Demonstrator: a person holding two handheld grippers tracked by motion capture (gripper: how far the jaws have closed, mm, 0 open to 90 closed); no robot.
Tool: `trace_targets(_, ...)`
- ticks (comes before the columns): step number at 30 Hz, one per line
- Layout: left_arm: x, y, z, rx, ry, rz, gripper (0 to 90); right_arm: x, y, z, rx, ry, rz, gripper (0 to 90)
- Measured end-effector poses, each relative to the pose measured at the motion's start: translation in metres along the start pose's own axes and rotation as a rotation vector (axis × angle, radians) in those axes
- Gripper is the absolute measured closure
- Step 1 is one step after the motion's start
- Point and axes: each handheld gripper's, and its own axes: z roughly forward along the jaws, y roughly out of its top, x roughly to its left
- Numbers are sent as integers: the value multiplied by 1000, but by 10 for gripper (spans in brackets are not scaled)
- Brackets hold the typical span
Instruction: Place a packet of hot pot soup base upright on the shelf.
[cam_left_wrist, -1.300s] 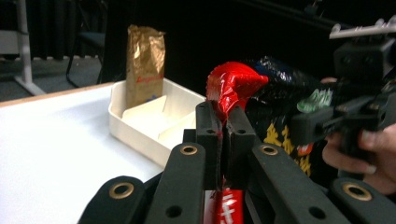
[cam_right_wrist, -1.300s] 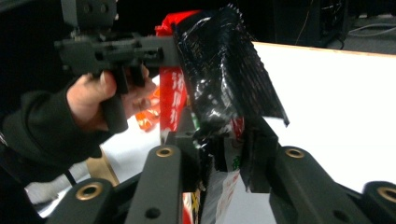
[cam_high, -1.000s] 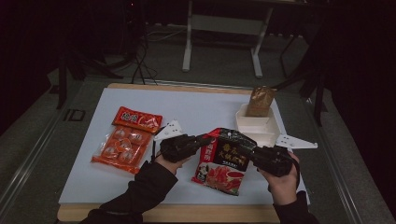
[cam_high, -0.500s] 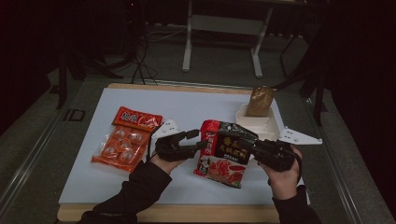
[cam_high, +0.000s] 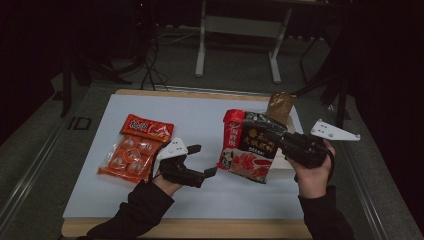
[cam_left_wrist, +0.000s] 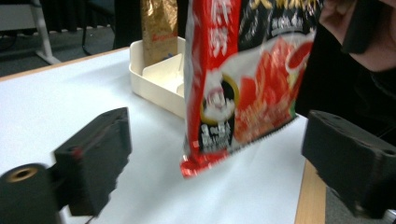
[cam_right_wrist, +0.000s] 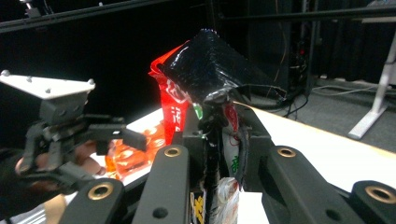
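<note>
We are gripping the red-and-black printed foil noodle packet (cam_high: 250, 146) upright in our right gripper (cam_high: 296, 146), its jaws clamping the packet's right edge. Our left gripper (cam_high: 202, 160), jaws just opening wide with nothing between them, is sitting left of it above the white table (cam_high: 200, 115).

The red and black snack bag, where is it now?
In the high view the red and black snack bag hangs right of centre, pinched by the right gripper, before the cream tray.
</note>
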Motion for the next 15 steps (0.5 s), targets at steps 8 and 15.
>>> trace_targets(8,5,-20,-7,-13,29,1,24,-21,16,1,-40,13,-40,771)
trace_targets(15,7,-37,-15,18,43,14,24,-40,30,-2,-76,-24,-80,771)
